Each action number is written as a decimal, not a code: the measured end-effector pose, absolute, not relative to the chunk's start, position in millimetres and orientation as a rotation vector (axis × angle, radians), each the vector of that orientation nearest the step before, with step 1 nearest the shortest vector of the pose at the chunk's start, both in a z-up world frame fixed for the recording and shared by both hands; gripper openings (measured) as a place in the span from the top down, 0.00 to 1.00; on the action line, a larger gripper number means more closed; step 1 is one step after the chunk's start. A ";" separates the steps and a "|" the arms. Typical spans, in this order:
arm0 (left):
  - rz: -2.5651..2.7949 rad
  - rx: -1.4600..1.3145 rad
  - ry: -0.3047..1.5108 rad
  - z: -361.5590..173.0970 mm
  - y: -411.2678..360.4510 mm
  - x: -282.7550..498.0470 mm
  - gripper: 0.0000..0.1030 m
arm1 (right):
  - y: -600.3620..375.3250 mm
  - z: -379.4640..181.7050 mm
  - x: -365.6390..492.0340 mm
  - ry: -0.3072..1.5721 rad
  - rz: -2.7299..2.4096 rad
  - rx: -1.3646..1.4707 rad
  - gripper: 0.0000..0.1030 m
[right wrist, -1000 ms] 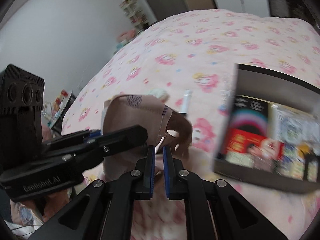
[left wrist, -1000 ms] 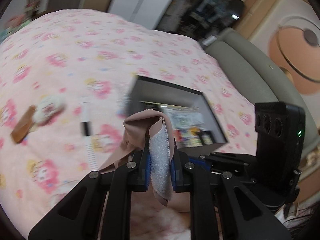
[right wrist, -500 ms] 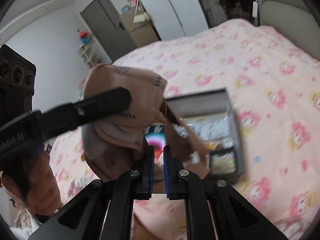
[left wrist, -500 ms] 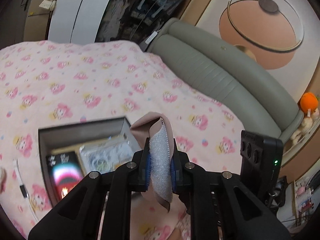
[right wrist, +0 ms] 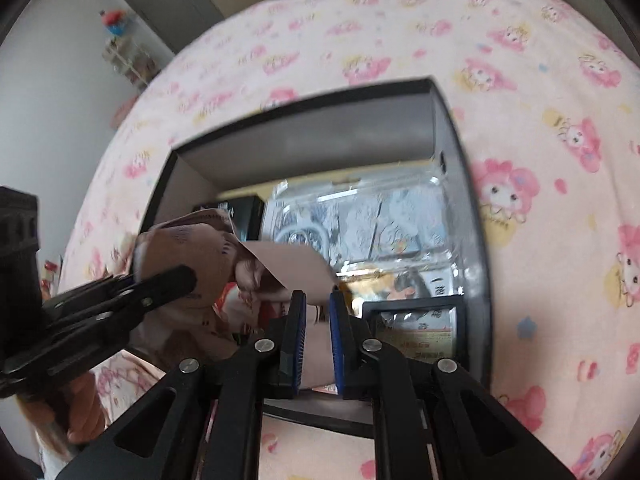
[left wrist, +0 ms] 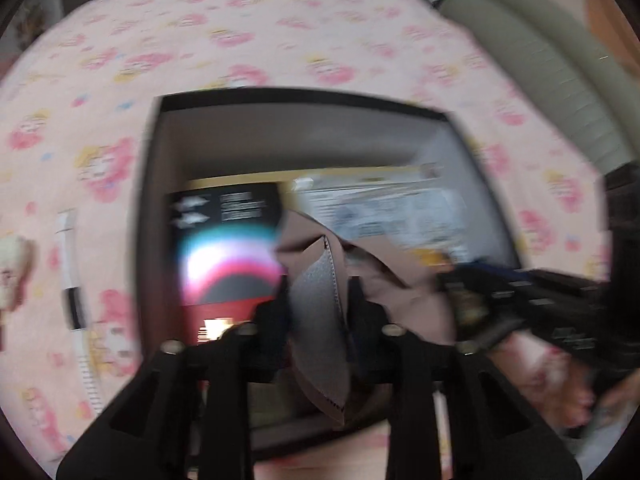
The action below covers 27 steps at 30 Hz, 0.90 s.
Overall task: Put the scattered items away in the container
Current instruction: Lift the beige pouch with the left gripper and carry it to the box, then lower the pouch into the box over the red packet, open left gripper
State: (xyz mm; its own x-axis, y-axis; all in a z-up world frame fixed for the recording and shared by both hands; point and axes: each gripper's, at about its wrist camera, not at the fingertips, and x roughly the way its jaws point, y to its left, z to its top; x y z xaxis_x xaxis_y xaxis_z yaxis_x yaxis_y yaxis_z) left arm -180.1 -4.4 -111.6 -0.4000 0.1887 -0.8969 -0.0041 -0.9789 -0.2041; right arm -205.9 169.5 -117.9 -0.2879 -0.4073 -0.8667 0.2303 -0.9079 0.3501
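— Over the open dark box (left wrist: pixel 304 128), what is the left gripper (left wrist: pixel 318 300) doing?

— Its two fingers are closed tight on a beige fabric piece (left wrist: pixel 320 320) with a white mesh-like lining. The cloth stands edge-up between the pads and hangs above the box's interior. The left view is blurred, so finer detail of the cloth cannot be made out.

— And the right gripper (right wrist: pixel 318 312)?

— Its blue-padded fingers (right wrist: pixel 298 332) stand close together with a narrow gap, and a flap of the same fabric piece (right wrist: pixel 288 264) lies between them. Whether the pads actually pinch it cannot be told from the right wrist view.

— Where does the container sit?

— The box (right wrist: pixel 304 128) rests on a pink cartoon-print bedspread (right wrist: pixel 540 160). Inside lie a black packet with a pink and white arc (left wrist: pixel 228 256), a clear plastic blister pack (right wrist: pixel 360 216), and a small black-framed card (right wrist: pixel 416 328) at the near right corner.

— Anything still outside it?

— On the bedspread (left wrist: pixel 100 80) left of the box lies a white strip with a black band (left wrist: pixel 72 280), and a small cream plush item (left wrist: pixel 12 272) sits at the far left edge of the left view. A grey-green sofa (left wrist: pixel 540 68) stands beyond the bed.
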 end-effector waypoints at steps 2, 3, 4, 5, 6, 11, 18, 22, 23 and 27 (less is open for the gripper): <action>2.596 -1.664 -0.218 -107.4 -11.4 -178.4 0.59 | 163.4 -117.4 -211.0 -0.189 -2.219 1.582 0.91; 2.622 -1.643 -0.231 -101.8 -15.4 -175.8 0.58 | 160.3 -115.5 -214.1 -0.170 -2.217 1.582 0.91; 2.641 -1.611 -0.259 -96.5 -19.2 -173.5 0.58 | 155.6 -113.8 -217.9 -0.145 -2.214 1.582 0.91; 2.654 -1.575 -0.284 -90.6 -20.8 -171.3 0.58 | 150.1 -112.0 -221.5 -0.131 -2.211 1.579 0.91; 2.653 -1.553 -0.286 -88.7 -19.9 -169.4 0.58 | 145.0 -109.7 -224.9 -0.128 -2.206 1.583 0.91; 2.457 -1.633 -0.204 -116.7 2.3 -172.1 0.60 | 122.4 -130.3 -226.2 -0.111 -2.151 1.590 0.91; 2.438 -1.824 -0.252 -143.8 -6.8 -182.4 0.61 | 110.6 -164.5 -211.9 0.026 -2.093 1.719 0.91; 2.445 -1.834 -0.220 -141.3 -7.1 -184.5 0.61 | 114.8 -169.3 -213.6 0.022 -2.108 1.740 0.90; 2.458 -1.813 -0.213 -139.0 -7.0 -182.6 0.60 | 115.2 -169.5 -213.9 0.021 -2.111 1.738 0.90; 2.531 -1.684 -0.199 -121.7 -7.6 -166.2 0.52 | 116.5 -166.1 -210.7 0.044 -2.153 1.714 0.86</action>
